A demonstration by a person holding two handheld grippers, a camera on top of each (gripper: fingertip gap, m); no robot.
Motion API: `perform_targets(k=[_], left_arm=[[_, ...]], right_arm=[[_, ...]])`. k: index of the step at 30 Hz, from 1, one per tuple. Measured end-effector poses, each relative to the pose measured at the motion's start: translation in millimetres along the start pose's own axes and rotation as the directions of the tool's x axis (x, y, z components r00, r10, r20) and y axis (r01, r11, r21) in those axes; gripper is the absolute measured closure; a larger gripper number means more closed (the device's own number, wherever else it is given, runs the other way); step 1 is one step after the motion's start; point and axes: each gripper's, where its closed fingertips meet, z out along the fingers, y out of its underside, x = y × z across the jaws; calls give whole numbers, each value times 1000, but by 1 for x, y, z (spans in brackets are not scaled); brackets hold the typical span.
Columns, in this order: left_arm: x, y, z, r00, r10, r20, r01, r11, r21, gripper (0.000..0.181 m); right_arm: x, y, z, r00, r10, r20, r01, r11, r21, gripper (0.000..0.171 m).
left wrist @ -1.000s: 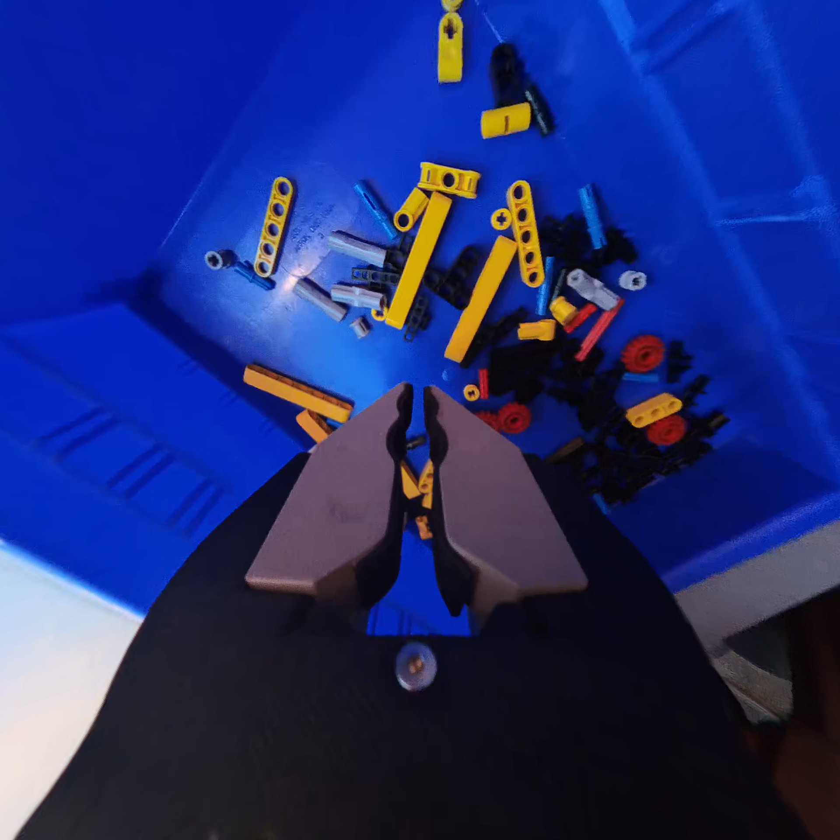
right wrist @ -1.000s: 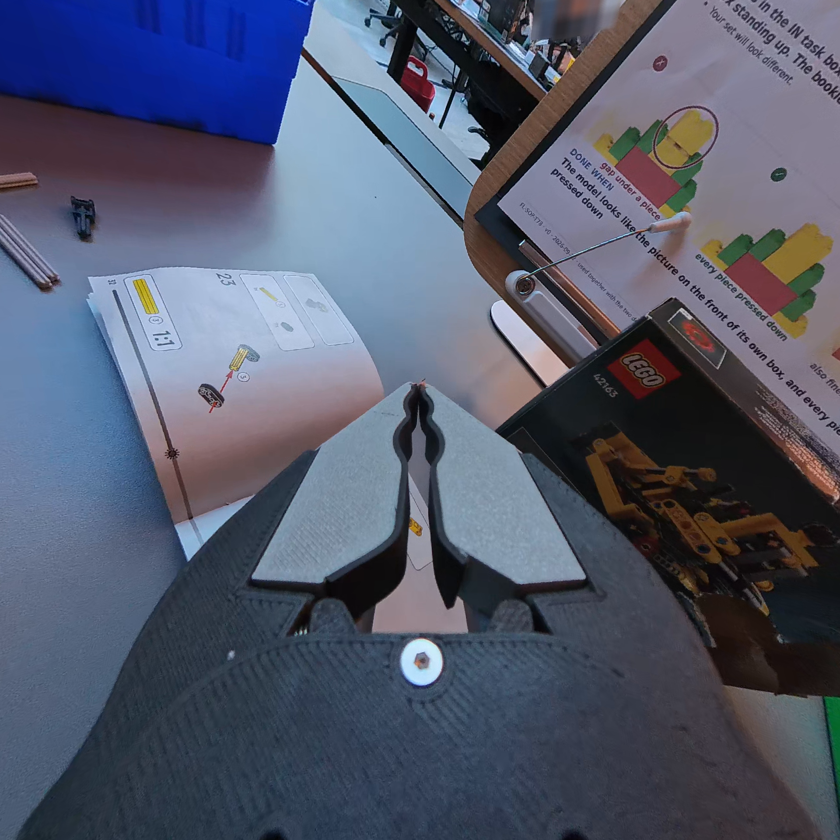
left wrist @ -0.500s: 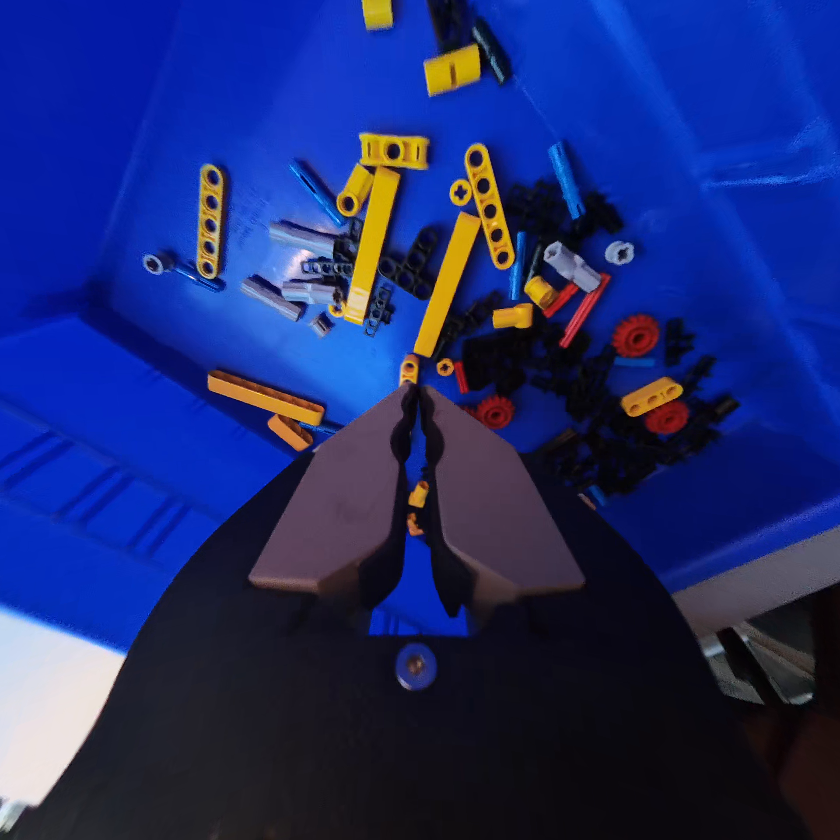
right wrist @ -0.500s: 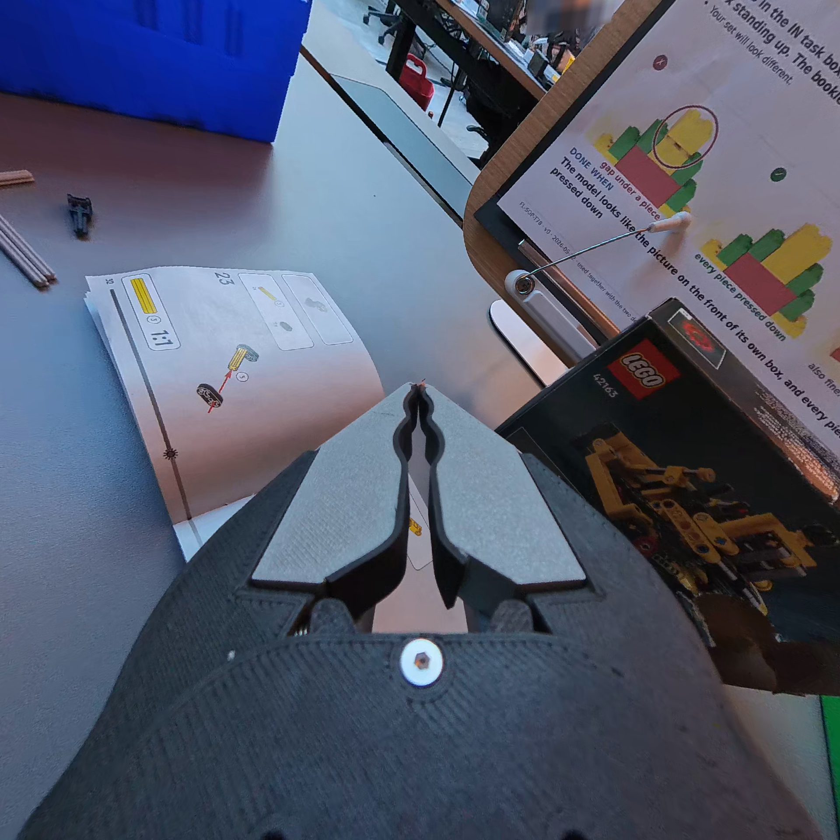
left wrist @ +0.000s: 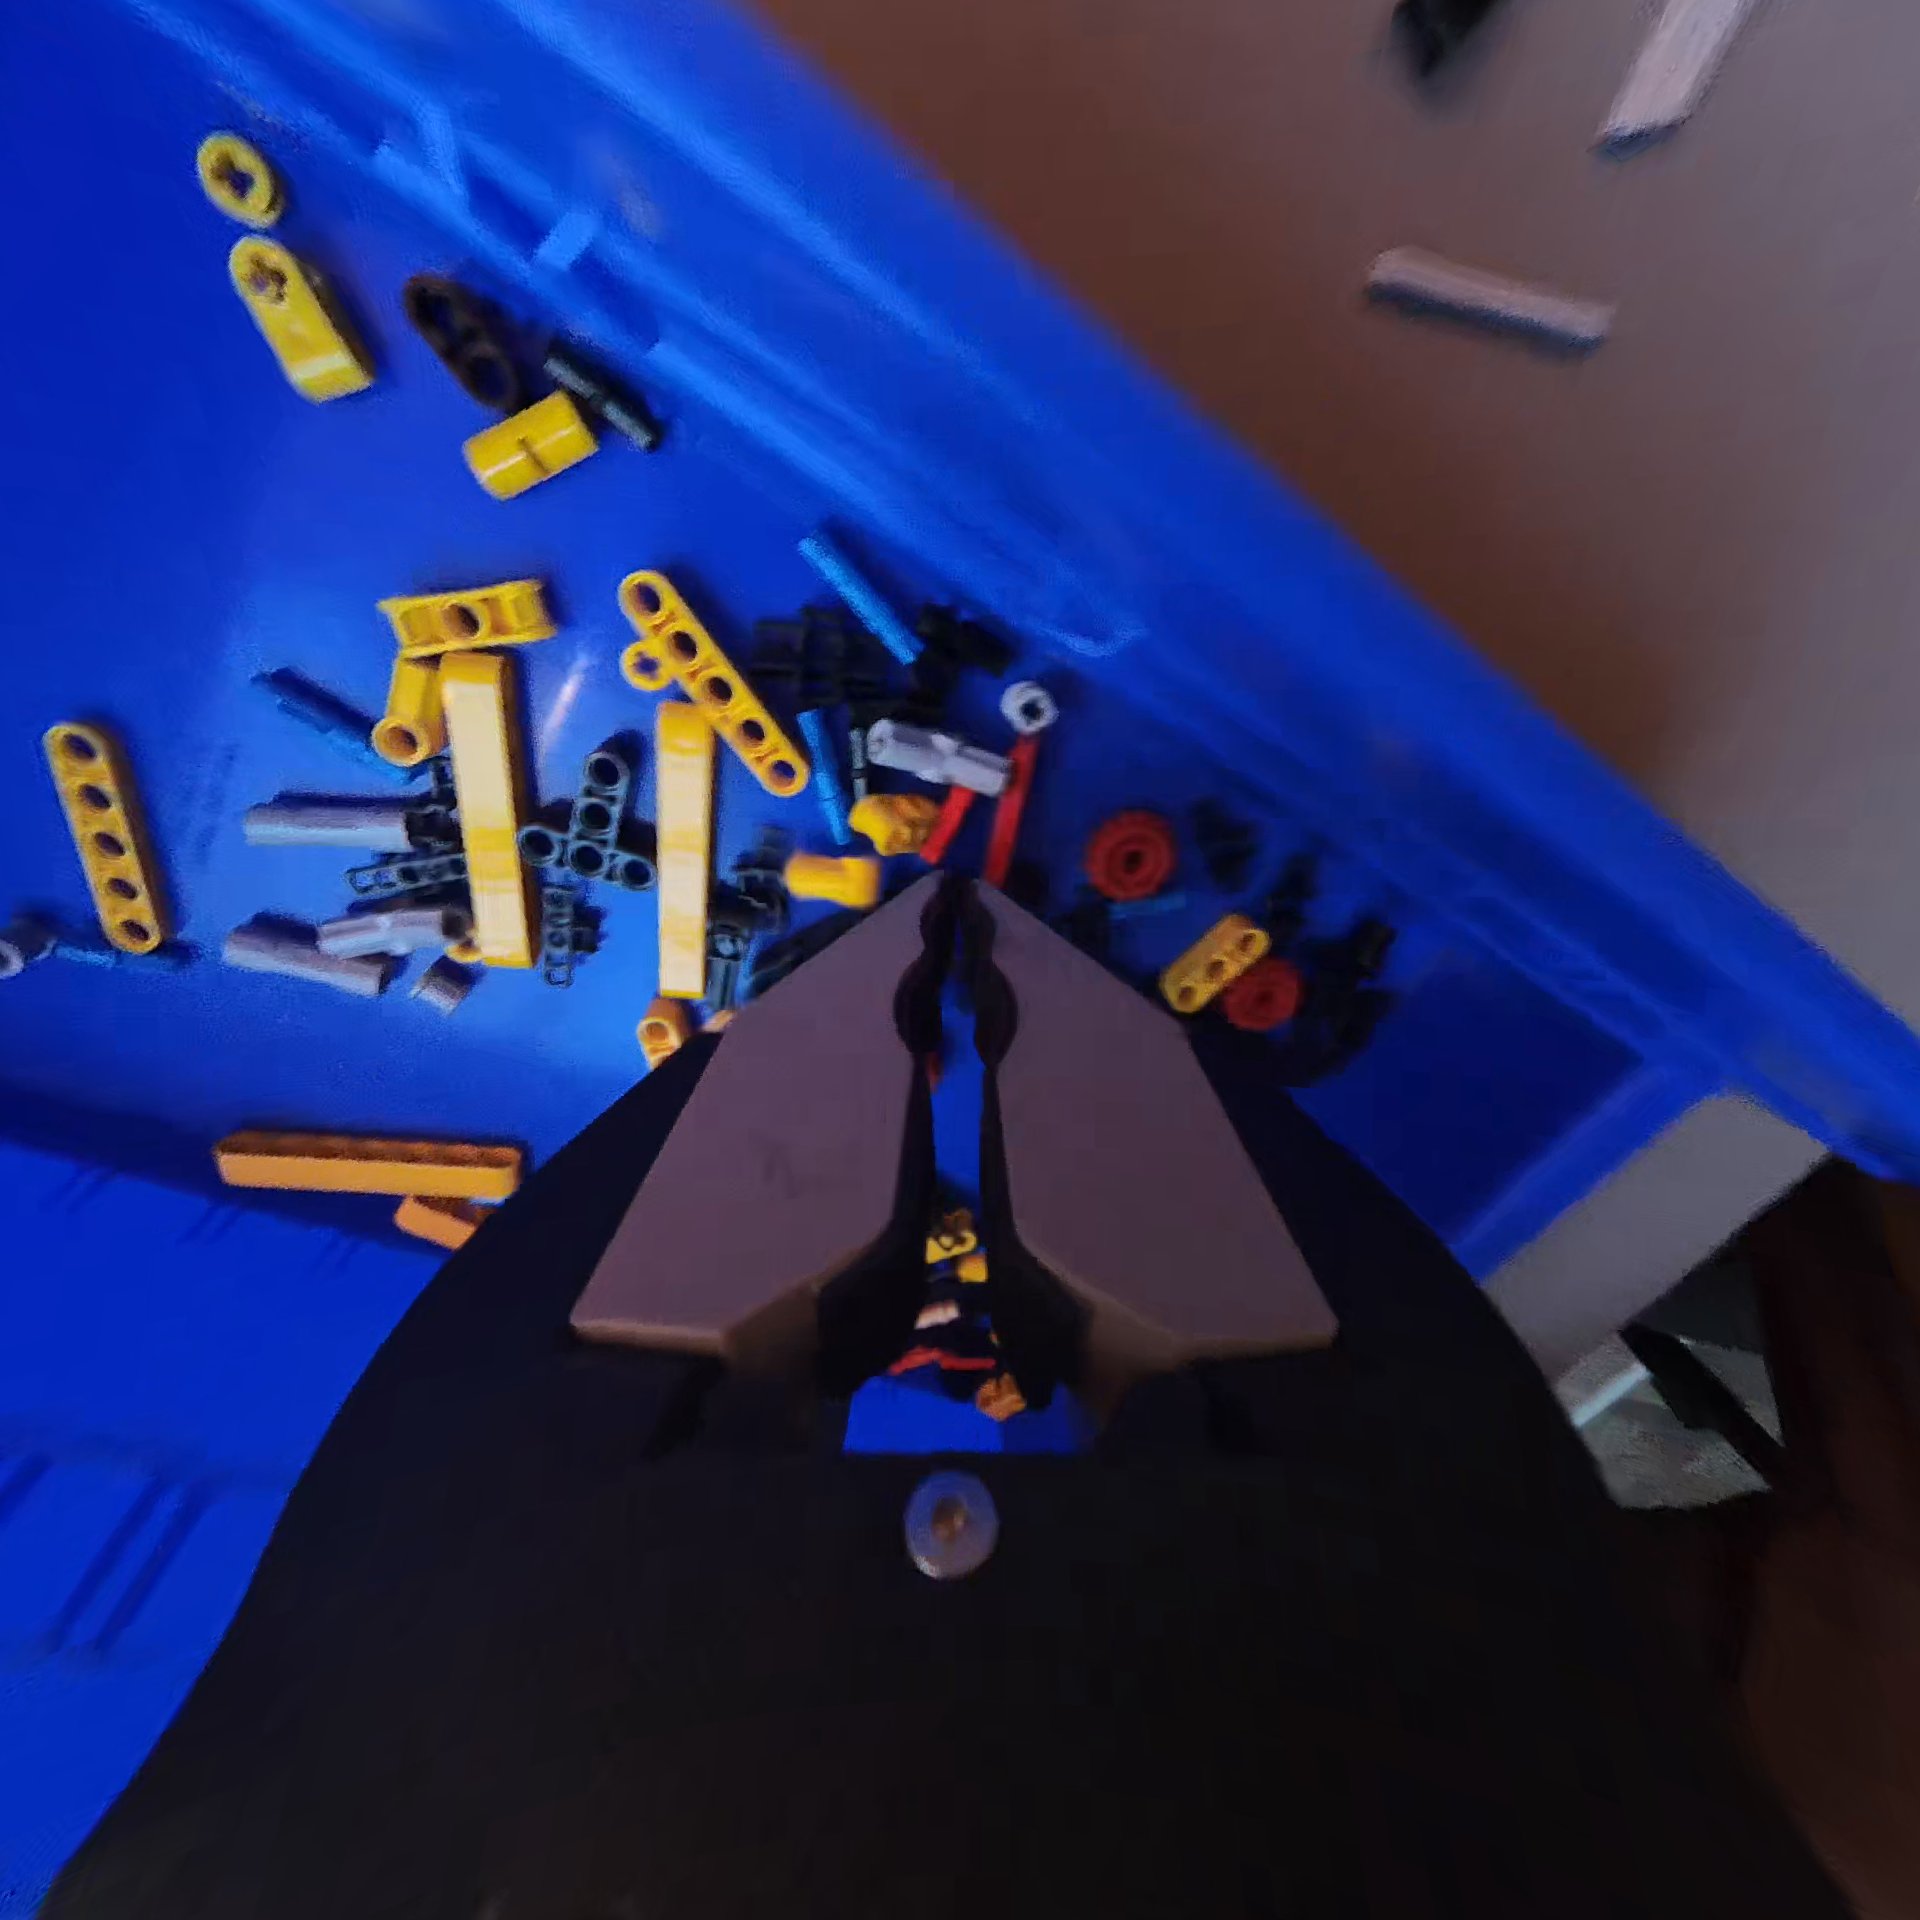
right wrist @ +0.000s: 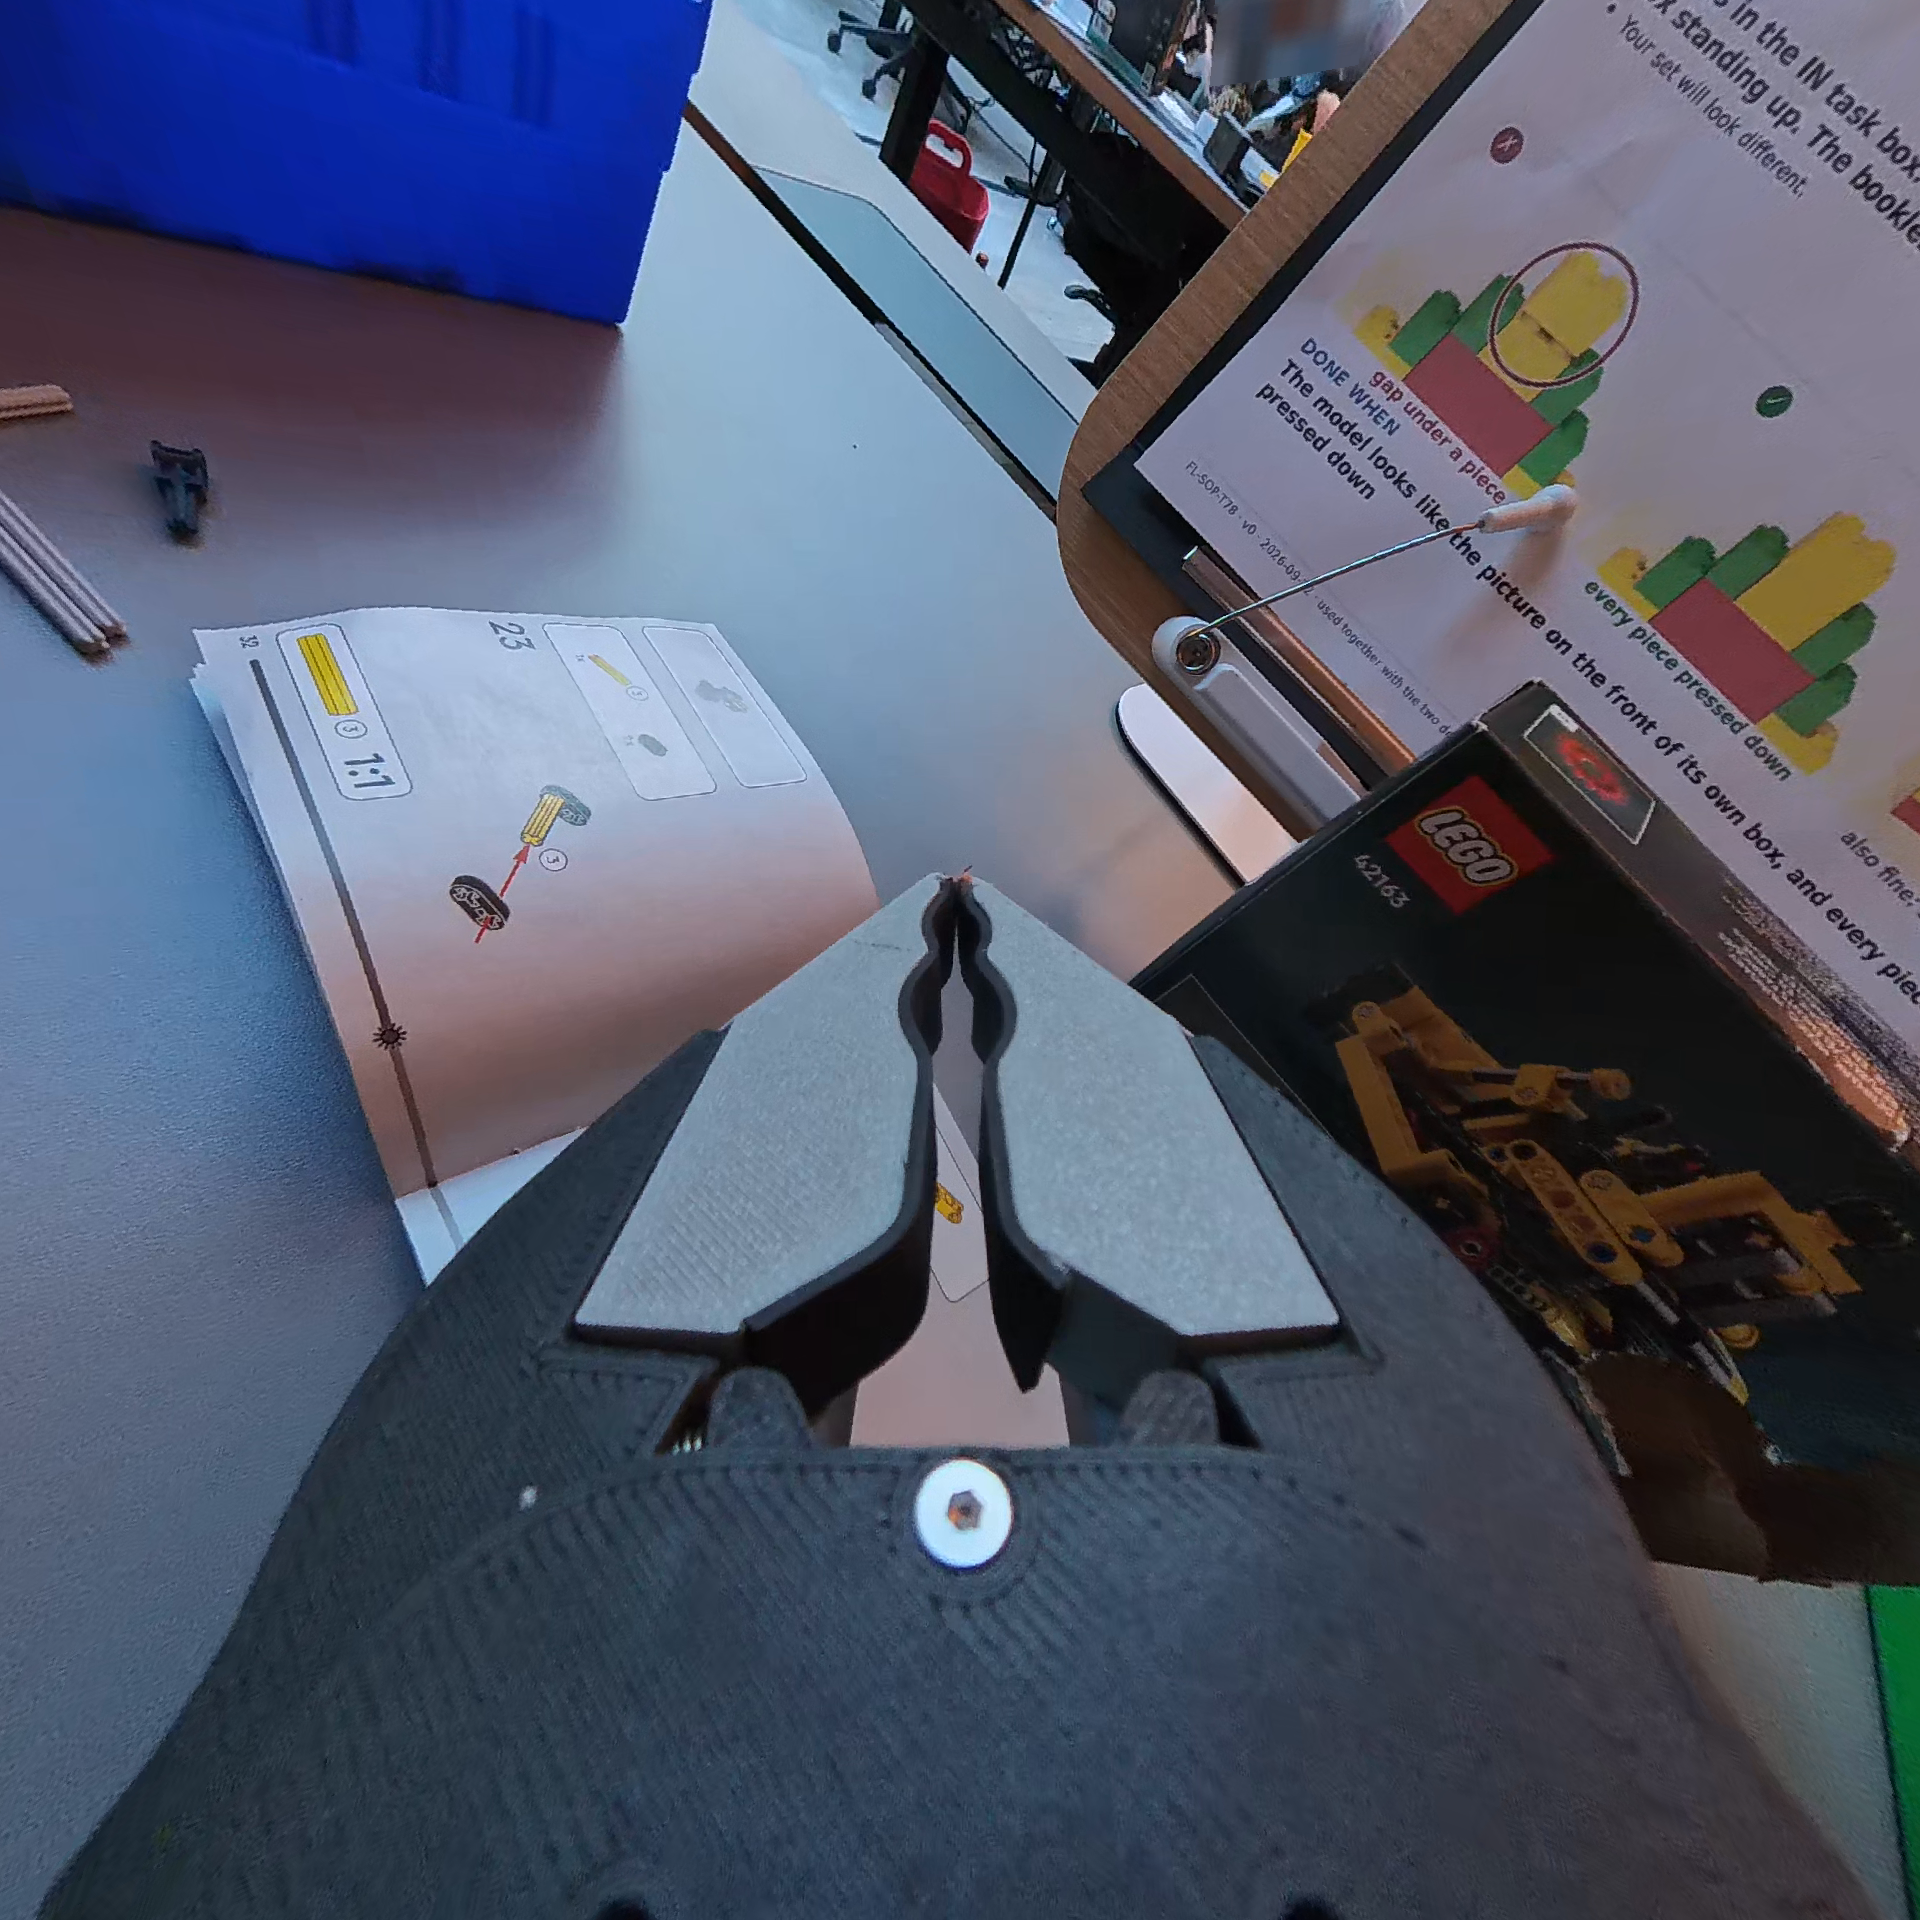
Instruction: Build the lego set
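Left wrist view: the left tool (left wrist: pixel 954 891) has its fingers pressed together at the tips, over the loose parts in the blue bin (left wrist: pixel 1195 582). Whether a small piece is pinched there I cannot tell; the picture is blurred and the tips overlap dark parts. Just ahead of the tips lie two red axles (left wrist: pixel 987 805) and a grey connector (left wrist: pixel 940 753); a red gear (left wrist: pixel 1130 854) sits ahead to the right, and long yellow beams (left wrist: pixel 686 847) lie to the left, among black pins. Beyond the bin wall, far ahead to the right, is the brown desk (left wrist: pixel 1455 520).

Right wrist view: the right tool (right wrist: pixel 957 885) is also closed to its tips, with only a tiny reddish speck showing there, too small to name. It hovers over the open instruction booklet (right wrist: pixel 582 935) on the desk. The set's box (right wrist: pixel 1558 1143) stands to its right before a propped sheet on a wooden board (right wrist: pixel 1662 416). A black pin (right wrist: pixel 179 483) lies well ahead to the left, near the bin.

Judging from this, the step in hand is fetching a part from the bin for the booklet's open page. The next move calls for matching the part against the drawing, then lifting it clear without dragging neighbours along.
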Motion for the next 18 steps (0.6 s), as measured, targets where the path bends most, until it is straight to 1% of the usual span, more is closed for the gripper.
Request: perform_targets(k=[1, 3, 4, 7, 10, 13, 15, 18], left_arm=[[-2, -2, -1, 1000, -25, -3, 25, 1000, 8, 181], [-28, 5, -5, 991, -68, 115, 68, 998, -1, 181], [-34, 8, -7, 987, -86, 134, 87, 996, -1, 181], [-27, 2, -18, 994, -105, 45, 101, 992, 70, 181], [0, 0, -28, 998, -21, -64, 28, 994, 108, 181], [30, 10, -27, 983, 102, -150, -91, 993, 75, 181], [48, 15, -21, 965, 156, -211, -151, 988, 42, 181], [51, 29, -3, 958, 214, -193, -231, 970, -73, 181]], right_arm=[[0, 0, 0, 1000, -1, 1, 1, 1000, 1, 171], [-1, -1, 0, 1000, -3, 3, 3, 1000, 3, 171], [-1, -1, -1, 1000, -4, 4, 4, 1000, 3, 171], [-2, -1, 0, 1000, -6, 7, 6, 1000, 4, 171], [-3, -1, 0, 1000, -8, 11, 8, 1000, 4, 171], [-3, -1, 0, 1000, -9, 13, 8, 1000, 3, 171], [-3, -1, 0, 1000, -9, 13, 9, 1000, 1, 171], [-3, 0, 0, 1000, -11, 10, 11, 1000, 0, 171]])
